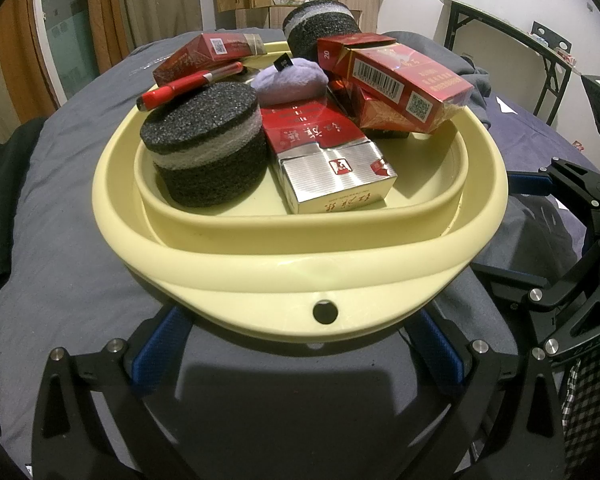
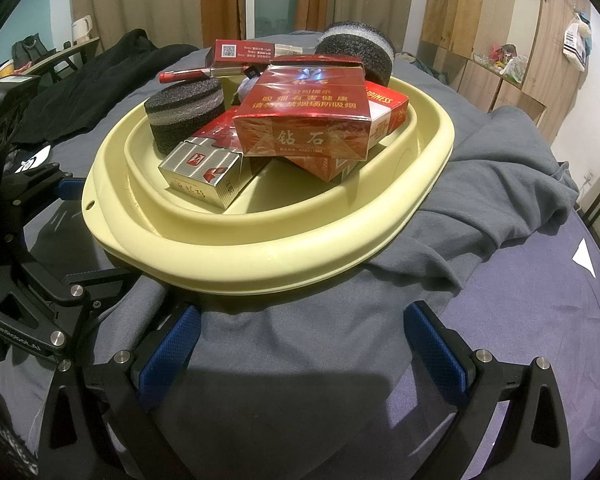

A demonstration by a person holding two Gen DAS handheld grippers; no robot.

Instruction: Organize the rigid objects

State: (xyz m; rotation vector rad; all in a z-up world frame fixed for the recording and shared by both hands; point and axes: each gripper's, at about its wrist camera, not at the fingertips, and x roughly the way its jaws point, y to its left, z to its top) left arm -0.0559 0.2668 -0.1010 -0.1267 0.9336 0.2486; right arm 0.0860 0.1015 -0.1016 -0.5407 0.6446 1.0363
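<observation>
A pale yellow basin [image 1: 300, 256] [image 2: 260, 248] sits on a grey bedcover. It holds several red cigarette packs [image 1: 404, 80] [image 2: 304, 120], a silver-ended pack [image 1: 336, 180] [image 2: 200, 176], two black foam discs [image 1: 204, 144] [image 2: 184, 108], a red pen [image 1: 188, 86] [image 2: 188, 75] and a purple pad [image 1: 290, 82]. My left gripper [image 1: 300, 354] is open and empty at the basin's near rim, its blue pads [image 1: 156, 356] partly under the rim. My right gripper [image 2: 300, 352] is open and empty just in front of the basin.
A folded grey blanket [image 2: 500, 184] lies under and right of the basin. Black clothing [image 2: 100, 76] lies at the far left. A black-framed table [image 1: 520, 40] stands beyond the bed, wooden cabinets [image 2: 500, 40] at the wall. The other gripper [image 1: 572, 280] shows at right.
</observation>
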